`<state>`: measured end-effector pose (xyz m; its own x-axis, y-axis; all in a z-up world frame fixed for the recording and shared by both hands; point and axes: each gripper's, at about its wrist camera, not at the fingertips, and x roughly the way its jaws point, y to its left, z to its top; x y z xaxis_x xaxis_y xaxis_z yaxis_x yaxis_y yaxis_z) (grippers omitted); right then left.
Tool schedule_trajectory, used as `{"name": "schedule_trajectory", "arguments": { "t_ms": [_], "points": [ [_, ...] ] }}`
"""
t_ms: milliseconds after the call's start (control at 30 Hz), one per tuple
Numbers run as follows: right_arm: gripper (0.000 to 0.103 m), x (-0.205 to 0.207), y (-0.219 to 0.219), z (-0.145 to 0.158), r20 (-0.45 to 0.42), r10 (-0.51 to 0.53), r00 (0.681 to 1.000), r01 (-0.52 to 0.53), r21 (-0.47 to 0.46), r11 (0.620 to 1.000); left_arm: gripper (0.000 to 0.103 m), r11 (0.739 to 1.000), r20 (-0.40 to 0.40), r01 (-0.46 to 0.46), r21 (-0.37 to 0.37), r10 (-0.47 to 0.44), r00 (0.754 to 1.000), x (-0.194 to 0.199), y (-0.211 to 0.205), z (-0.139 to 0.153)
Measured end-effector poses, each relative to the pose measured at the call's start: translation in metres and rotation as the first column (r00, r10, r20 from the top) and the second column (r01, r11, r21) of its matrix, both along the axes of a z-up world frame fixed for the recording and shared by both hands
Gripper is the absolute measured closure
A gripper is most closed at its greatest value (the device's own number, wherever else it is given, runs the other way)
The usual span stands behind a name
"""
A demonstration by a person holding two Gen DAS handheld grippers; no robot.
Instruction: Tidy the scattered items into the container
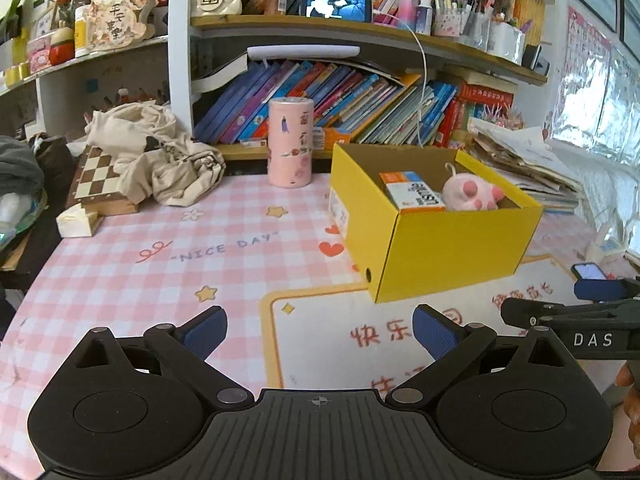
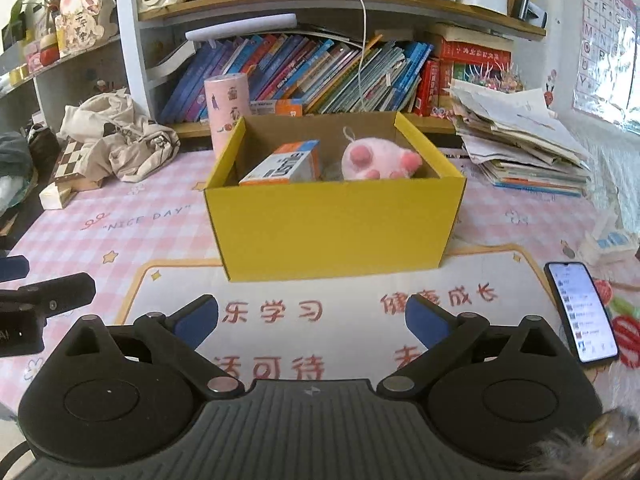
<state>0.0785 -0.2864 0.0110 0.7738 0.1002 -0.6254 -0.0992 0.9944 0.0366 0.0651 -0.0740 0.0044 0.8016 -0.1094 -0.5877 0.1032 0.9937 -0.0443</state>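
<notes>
A yellow cardboard box (image 1: 448,244) stands open on the pink checked table, right of centre in the left wrist view and straight ahead in the right wrist view (image 2: 336,228). Inside lie an orange and white carton (image 1: 414,194) (image 2: 284,168) and a pink plush paw (image 1: 474,194) (image 2: 378,160). My left gripper (image 1: 320,330) is open and empty, low over the table, short of the box. My right gripper (image 2: 312,320) is open and empty, in front of the box. The right gripper also shows at the right edge of the left wrist view (image 1: 580,316).
A pink cylinder tin (image 1: 290,142) stands behind the box by the bookshelf. A chessboard (image 1: 98,180) under a crumpled beige cloth (image 1: 160,156) lies far left. A lit phone (image 2: 582,310) lies at the right. A paper stack (image 2: 520,144) sits at the back right.
</notes>
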Motion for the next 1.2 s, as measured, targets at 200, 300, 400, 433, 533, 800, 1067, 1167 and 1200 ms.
{"name": "schedule_trajectory", "arguments": {
  "t_ms": [200,300,400,433,533,800,1067,1167,1200],
  "points": [
    [0.0,-0.013,0.008,-0.001,-0.006,-0.009,1.0,0.009,-0.008,1.0,0.0,1.0,0.01,0.011,0.024,-0.011,1.0,-0.015,0.002,0.002],
    [0.0,-0.02,0.011,0.0,-0.002,-0.005,1.0,0.005,-0.011,1.0,0.0,1.0,0.005,0.01,0.019,-0.01,1.0,-0.02,0.004,0.001],
    [0.0,-0.025,0.015,0.0,0.001,0.006,1.0,-0.006,-0.019,1.0,0.0,1.0,-0.01,-0.008,0.007,0.008,1.0,-0.023,0.009,-0.001],
    [0.0,-0.026,0.015,0.0,0.0,0.008,1.0,-0.008,-0.02,1.0,0.0,1.0,-0.013,-0.014,0.002,0.014,1.0,-0.024,0.011,-0.001],
    [0.0,-0.03,0.017,0.0,-0.005,0.011,1.0,-0.011,-0.021,1.0,0.0,1.0,-0.014,-0.022,-0.01,0.022,1.0,-0.027,0.015,-0.001],
    [0.0,-0.036,0.02,0.001,0.0,0.012,1.0,-0.012,-0.027,1.0,0.0,1.0,-0.019,-0.018,-0.012,0.018,1.0,-0.031,0.016,-0.002],
    [0.0,-0.04,0.021,0.001,-0.001,0.009,1.0,-0.009,-0.027,1.0,0.0,1.0,-0.018,-0.003,-0.009,0.003,1.0,-0.034,0.016,-0.002],
    [0.0,-0.041,0.021,0.001,0.002,0.009,1.0,-0.009,-0.029,1.0,0.0,1.0,-0.018,-0.001,-0.008,0.001,1.0,-0.036,0.016,-0.001],
    [0.0,-0.041,0.021,0.001,0.003,0.008,1.0,-0.008,-0.03,1.0,0.0,1.0,-0.018,-0.001,-0.009,0.001,1.0,-0.036,0.016,-0.001]
  ]
}}
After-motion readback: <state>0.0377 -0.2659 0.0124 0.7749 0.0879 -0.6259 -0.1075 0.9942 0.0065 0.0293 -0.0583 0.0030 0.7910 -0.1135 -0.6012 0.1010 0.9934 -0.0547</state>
